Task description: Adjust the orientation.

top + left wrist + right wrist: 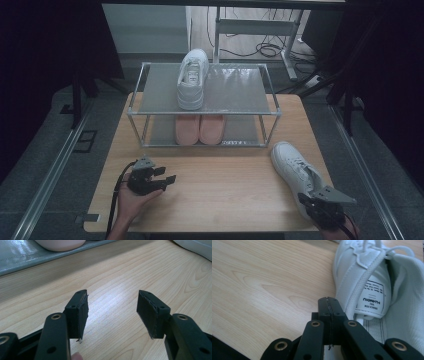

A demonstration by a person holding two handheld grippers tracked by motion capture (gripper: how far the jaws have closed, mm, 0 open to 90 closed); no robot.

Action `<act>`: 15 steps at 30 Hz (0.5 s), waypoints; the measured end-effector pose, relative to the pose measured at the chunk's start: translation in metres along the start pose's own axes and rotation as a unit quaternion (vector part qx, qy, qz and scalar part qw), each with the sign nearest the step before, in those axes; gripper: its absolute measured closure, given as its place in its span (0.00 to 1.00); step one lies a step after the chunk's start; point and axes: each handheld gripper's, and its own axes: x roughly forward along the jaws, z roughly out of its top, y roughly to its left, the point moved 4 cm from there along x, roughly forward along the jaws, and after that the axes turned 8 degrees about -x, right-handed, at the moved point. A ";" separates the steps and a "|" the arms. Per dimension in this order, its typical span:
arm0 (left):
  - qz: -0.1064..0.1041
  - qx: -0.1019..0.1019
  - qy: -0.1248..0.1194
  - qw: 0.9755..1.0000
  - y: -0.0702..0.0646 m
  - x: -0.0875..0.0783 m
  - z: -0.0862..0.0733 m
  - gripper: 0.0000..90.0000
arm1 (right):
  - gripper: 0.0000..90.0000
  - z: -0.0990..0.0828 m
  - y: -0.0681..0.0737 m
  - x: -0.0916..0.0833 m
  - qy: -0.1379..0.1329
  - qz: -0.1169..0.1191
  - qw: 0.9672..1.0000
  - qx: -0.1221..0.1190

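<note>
Your right gripper [329,302] is pressed tight together with nothing in it, right by the heel of the white shoe [295,170] lying on the table [220,190]. Your left gripper [112,312] is wide apart and holds nothing, low over the table.

Right gripper [329,300] with its two black jaws pressed flat together, nothing between them, tips at the left rim of a white lace-up leather sneaker [362,270]. The shoe's tongue label faces the camera. Pale wood-grain tabletop [262,282] extends to the left.
</note>
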 end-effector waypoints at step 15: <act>0.001 0.001 -0.002 1.000 0.000 -0.001 0.001 0.47 | 1.00 0.000 -0.009 -0.005 -0.022 0.023 0.999 0.007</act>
